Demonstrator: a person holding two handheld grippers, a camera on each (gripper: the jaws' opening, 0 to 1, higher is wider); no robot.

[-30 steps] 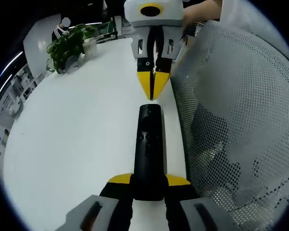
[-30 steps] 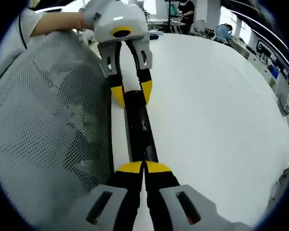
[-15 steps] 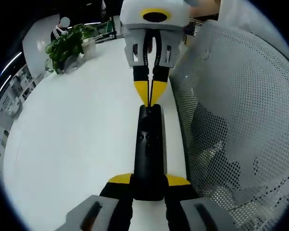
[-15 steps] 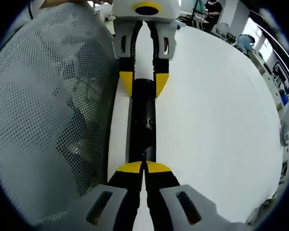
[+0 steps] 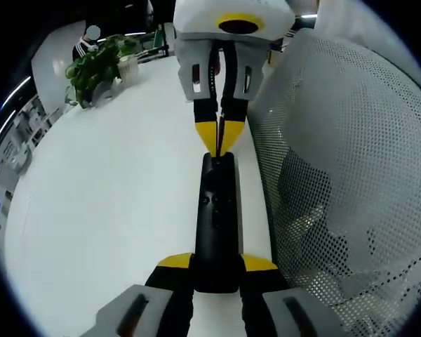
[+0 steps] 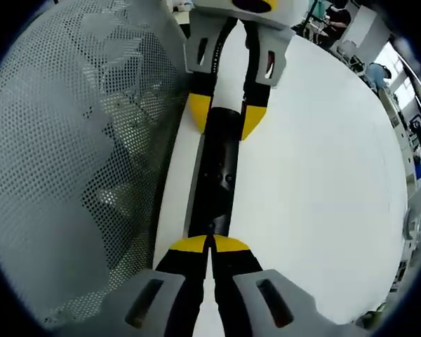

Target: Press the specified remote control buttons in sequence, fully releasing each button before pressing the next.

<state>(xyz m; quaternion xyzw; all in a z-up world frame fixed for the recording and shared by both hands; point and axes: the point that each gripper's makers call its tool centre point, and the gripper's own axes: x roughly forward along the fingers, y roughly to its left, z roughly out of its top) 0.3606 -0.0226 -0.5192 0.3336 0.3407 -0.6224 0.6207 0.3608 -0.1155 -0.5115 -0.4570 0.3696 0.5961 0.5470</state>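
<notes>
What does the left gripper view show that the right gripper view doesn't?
The left gripper view alone has a potted plant at the far edge of the white table. The right gripper view alone has distant windows past the table. Both share the black remote, held at one end by the left gripper, with the shut right gripper tipped on its other end, and grey mesh beside it.

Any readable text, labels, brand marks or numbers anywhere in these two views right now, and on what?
None can be read.
Remote control: its buttons show as dark bumps, any markings too small to make out.
Left gripper and right gripper: yellow jaw tips, no lettering visible.
Background shelves: too blurred to read.
</notes>
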